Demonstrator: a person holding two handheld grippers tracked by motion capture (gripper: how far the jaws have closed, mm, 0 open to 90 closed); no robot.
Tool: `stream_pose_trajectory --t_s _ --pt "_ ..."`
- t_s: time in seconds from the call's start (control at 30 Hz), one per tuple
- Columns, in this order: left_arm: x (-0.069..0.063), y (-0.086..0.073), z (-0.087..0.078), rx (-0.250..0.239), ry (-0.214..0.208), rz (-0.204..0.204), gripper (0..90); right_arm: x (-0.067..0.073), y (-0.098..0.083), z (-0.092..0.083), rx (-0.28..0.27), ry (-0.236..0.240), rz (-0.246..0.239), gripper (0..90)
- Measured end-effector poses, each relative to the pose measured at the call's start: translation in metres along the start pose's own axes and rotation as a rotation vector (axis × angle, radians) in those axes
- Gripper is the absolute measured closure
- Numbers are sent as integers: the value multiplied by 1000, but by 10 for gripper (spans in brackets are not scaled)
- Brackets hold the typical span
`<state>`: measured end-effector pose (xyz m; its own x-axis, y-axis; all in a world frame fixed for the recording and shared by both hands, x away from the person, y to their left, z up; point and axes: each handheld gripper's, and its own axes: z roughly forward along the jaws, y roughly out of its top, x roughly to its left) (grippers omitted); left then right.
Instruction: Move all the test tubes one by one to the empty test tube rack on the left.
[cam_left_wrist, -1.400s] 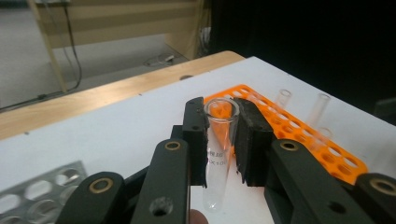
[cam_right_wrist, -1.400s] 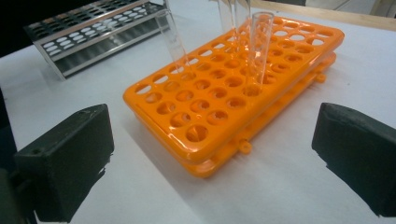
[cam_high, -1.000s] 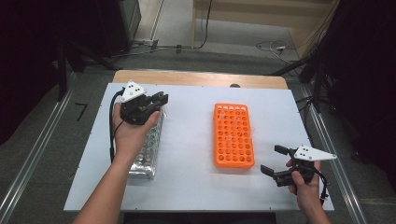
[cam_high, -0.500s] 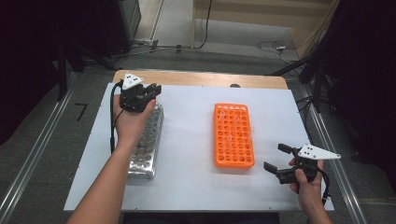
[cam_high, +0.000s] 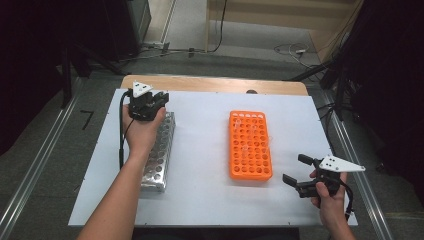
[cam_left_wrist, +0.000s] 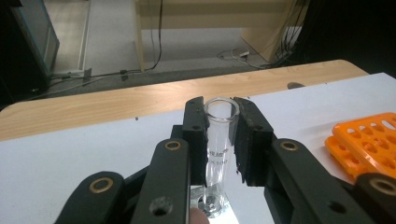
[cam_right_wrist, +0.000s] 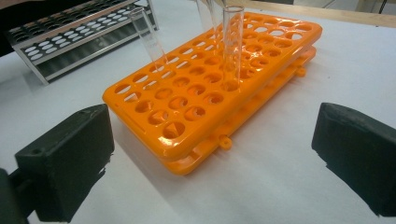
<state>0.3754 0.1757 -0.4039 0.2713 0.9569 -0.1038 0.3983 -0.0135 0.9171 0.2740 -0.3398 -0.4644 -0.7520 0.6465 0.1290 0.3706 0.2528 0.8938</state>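
Tube (cam_left_wrist: 219, 140) between left gripper (cam_left_wrist: 223, 135) pads

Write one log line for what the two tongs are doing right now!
left tongs: shut on glass tube, over metal rack | right tongs: open, holding nothing, near orange rack

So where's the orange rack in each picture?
High view: the orange rack lies mid-table, right of centre, between the two hands.
Left gripper view: just a corner at the right edge, low down.
Right gripper view: it spans the middle, beyond the open jaws, with clear tubes standing in it.
Shared landmark: the white table under it.
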Motion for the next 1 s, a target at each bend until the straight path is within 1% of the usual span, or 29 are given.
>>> stream_pose_trajectory --t_s 0.1,0.23,0.3,0.37,0.47,0.63,0.77,0.9,1.0 --pt "0 -3 3 15 3 9 763 0 0 1 0 1 2 0" --pt "2 -8 7 25 6 -3 763 1 0 2 6 2 -3 0" --pt "2 -11 9 42 5 -3 763 1 0 2 5 3 -2 0" --pt "2 -13 11 48 7 -5 763 0 0 2 6 2 -4 0" --pt "2 -14 13 57 7 -13 763 0 -1 3 7 3 -3 0" --pt "2 -16 16 91 8 -23 762 1 -1 4 7 6 -6 0" --pt "1 -16 17 103 13 -26 760 1 -1 4 7 7 -6 0" --pt "1 -18 19 131 10 -21 759 1 -1 5 7 9 -2 0" --pt "2 -18 20 145 5 -18 759 1 0 7 10 6 -13 0"
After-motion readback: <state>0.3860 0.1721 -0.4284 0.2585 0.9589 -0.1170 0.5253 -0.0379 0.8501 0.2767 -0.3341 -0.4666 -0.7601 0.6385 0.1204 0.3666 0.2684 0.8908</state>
